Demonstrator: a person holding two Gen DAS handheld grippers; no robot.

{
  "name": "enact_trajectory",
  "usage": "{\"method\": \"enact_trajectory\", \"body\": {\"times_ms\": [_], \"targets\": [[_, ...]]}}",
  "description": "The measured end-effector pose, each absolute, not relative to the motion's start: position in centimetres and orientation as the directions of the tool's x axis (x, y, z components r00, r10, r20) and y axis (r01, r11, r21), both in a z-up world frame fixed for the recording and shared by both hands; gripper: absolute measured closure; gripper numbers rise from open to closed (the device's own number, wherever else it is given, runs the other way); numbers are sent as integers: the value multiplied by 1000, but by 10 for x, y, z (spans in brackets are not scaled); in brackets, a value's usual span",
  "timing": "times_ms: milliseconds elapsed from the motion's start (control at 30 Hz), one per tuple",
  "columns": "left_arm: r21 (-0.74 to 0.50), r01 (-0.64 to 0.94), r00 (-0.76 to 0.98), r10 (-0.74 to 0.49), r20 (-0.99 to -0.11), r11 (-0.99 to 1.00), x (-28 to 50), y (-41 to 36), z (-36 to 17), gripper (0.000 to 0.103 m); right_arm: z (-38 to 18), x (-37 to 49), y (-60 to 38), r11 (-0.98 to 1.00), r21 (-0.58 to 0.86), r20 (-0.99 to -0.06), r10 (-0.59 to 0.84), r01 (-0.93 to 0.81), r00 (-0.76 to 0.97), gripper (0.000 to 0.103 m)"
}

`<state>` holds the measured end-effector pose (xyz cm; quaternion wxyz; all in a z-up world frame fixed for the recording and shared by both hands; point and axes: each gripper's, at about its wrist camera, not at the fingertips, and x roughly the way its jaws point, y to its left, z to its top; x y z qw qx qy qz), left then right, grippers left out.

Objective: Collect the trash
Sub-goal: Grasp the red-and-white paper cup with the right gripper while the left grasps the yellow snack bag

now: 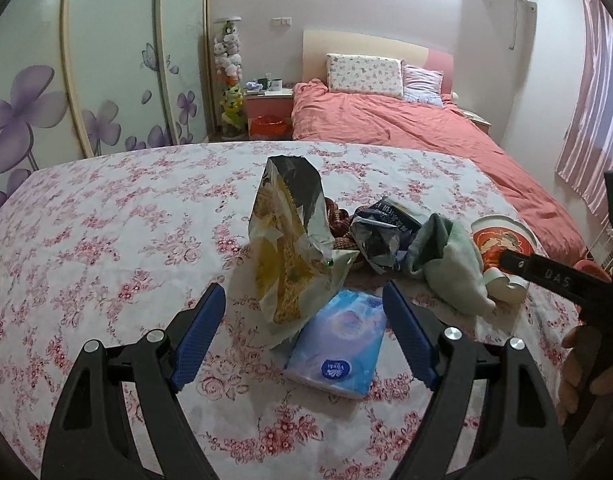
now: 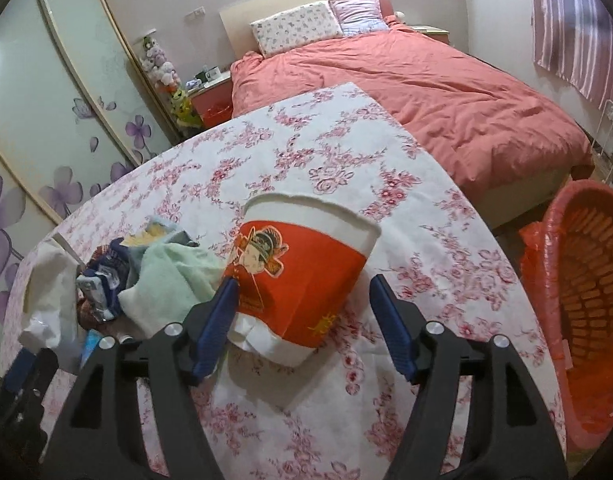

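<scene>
snack bag (image 1: 290, 240) stands upright at the left of our pile on the floral table (image 1: 106, 220), its long axis vertical, straight ahead of the left gripper (image 1: 304, 332), whose fingers are spread with only the tissue pack (image 1: 338, 352) lying between them. further right come the crumpled dark wrapper (image 1: 382, 236) and the green cloth (image 1: 450, 264) (not trash, we judge). rightmost, the red noodle cup (image 2: 302, 272) lies tipped between the spread fingers of the right gripper (image 2: 304, 322), its left pad touching or nearly touching the cup wall, the right pad apart from it. the cup's axis leans away from us, and the orange bin (image 2: 586, 300) sits just right of the table, so we judge the right hand nearer for this one.
</scene>
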<state>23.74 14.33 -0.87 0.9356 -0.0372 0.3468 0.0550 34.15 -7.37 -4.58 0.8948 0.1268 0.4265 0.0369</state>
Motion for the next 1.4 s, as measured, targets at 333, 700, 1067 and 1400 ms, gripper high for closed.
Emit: {"method": "enact_trajectory", "body": {"times_ms": [333, 700, 1067, 1400], "targets": [[-39, -141, 743, 80, -664, 989, 248, 144, -15, 23, -41, 333, -71, 951, 309, -709, 245, -20, 661, 54], [-82, -151, 730, 56, -681, 985, 255, 158, -17, 37, -24, 312, -81, 962, 271, -663, 200, -18, 722, 56], [-183, -117, 725, -41, -687, 976, 260, 172, -17, 85, -23, 301, -86, 968, 251, -658, 189, -24, 729, 56], [-171, -64, 766, -62, -640, 983, 250, 156, 12, 85, -7, 280, -104, 966, 259, -623, 176, -11, 762, 55]]}}
